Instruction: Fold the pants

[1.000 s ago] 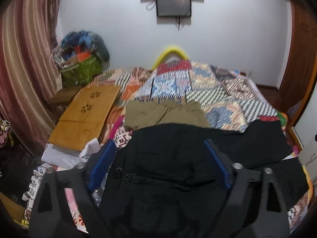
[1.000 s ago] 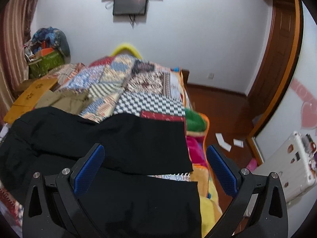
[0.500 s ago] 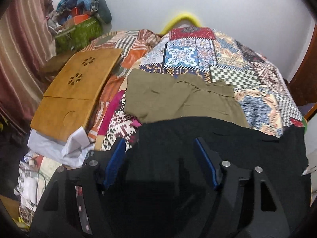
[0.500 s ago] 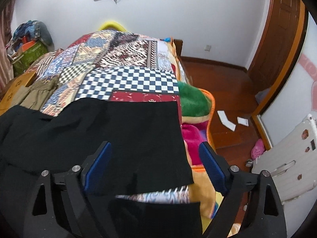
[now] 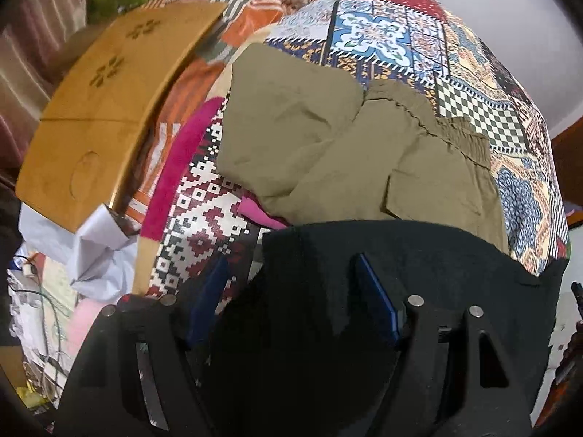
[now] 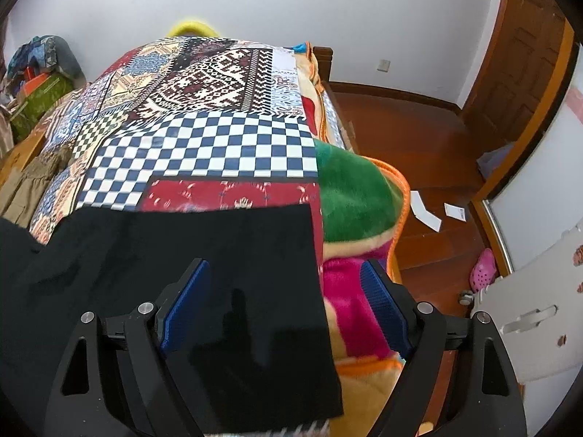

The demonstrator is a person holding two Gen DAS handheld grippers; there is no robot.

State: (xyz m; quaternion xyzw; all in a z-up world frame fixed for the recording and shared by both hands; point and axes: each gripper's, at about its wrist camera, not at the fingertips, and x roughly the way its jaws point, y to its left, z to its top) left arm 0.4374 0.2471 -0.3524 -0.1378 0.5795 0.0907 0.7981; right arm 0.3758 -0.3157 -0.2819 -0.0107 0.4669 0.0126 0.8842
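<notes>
Black pants (image 5: 419, 266) lie spread across the near part of the patchwork bedspread (image 5: 382, 32). My left gripper (image 5: 291, 291) is open, low over the waist end, its jaws astride the pants' left edge. In the right wrist view the black leg end (image 6: 182, 255) lies flat with its hem near the bed's right side. My right gripper (image 6: 284, 302) is open and straddles that hem corner, one finger over the fabric, the other over the pink blanket (image 6: 346, 291).
Folded olive pants (image 5: 346, 153) lie just beyond the black ones. A wooden lap table (image 5: 98, 109) sits at the left with white cloth and clutter below it. The bed's right edge drops to a wooden floor (image 6: 419, 153) with papers and a white case (image 6: 539, 291).
Both grippers have come down and forward, close over the black pants. The left jaws have narrowed a little. The pants have not moved.
</notes>
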